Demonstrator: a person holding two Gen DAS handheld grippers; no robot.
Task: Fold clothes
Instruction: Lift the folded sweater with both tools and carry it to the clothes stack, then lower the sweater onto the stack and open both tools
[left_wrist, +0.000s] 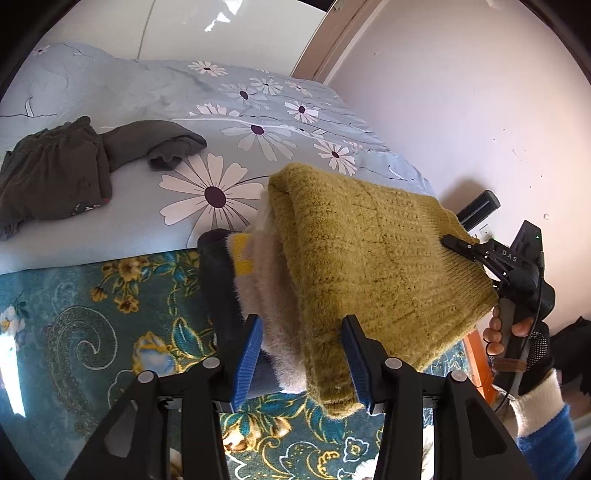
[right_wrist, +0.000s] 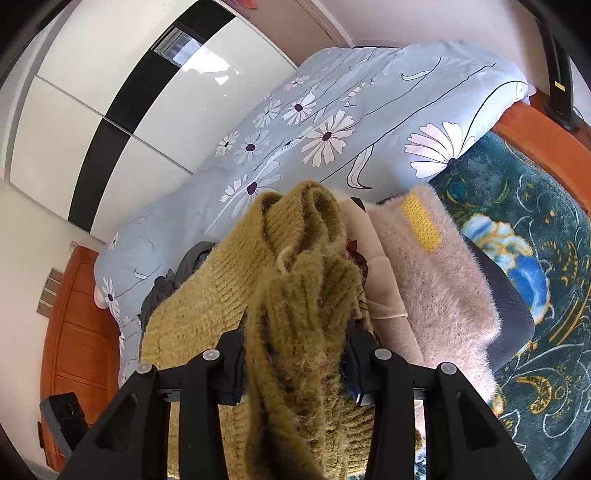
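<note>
Between the blue pads of the left gripper (left_wrist: 301, 363) a folded edge of the mustard knit sweater (left_wrist: 369, 258) is seen, though it cannot be told whether the pads still press on it; the right gripper (right_wrist: 295, 354) is closed on the bunched opposite end. The sweater's long axis is stretched between the two grippers, directly over the fluffy pink garment (right_wrist: 436, 280) stacked at the near edge of the bed (left_wrist: 155, 325), beside the daisy quilt (left_wrist: 221, 110).

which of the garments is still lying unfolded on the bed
The dark olive-brown garment, crumpled on the flowered blue quilt in the left wrist view. The mustard knit sweater and fluffy pinkish sweater sit together near the grippers instead.
</note>
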